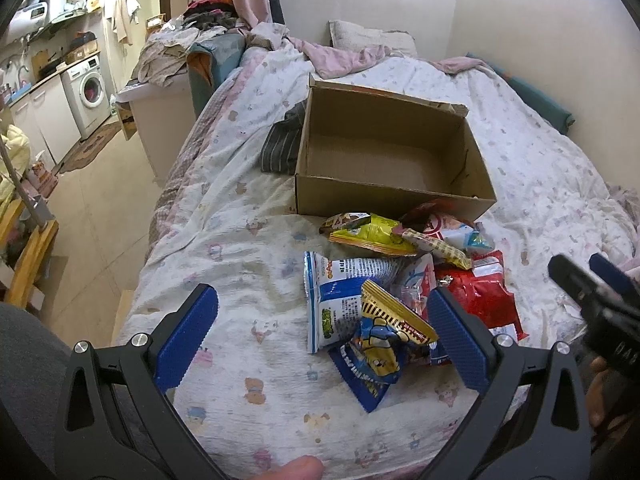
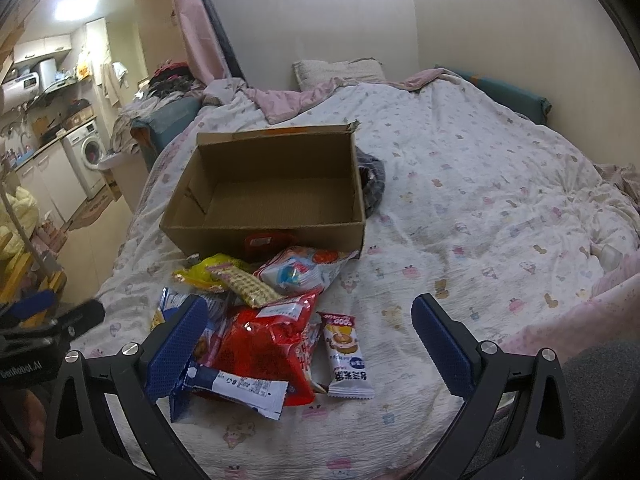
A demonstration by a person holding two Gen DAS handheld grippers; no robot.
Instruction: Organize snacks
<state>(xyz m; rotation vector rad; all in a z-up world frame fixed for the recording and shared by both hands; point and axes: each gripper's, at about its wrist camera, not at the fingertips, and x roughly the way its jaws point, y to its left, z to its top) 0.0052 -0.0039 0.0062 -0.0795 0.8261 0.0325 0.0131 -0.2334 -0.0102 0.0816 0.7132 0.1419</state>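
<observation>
Snacks [image 2: 264, 320] are lying heaped on the bed [image 2: 480, 208] before the empty box [image 2: 264, 184], looking light, crinkly and slippery, best pinched at a sealed edge, while both left tongs [image 1: 324, 332] and right tongs [image 2: 310, 344] are hovering apart.

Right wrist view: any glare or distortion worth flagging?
Right wrist view: ceiling light blown out at upper left, glare spots on the red snack bag, fisheye bends the wall edges. Left wrist view: evenly lit, cardboard box sharp, same edge bending.
</observation>
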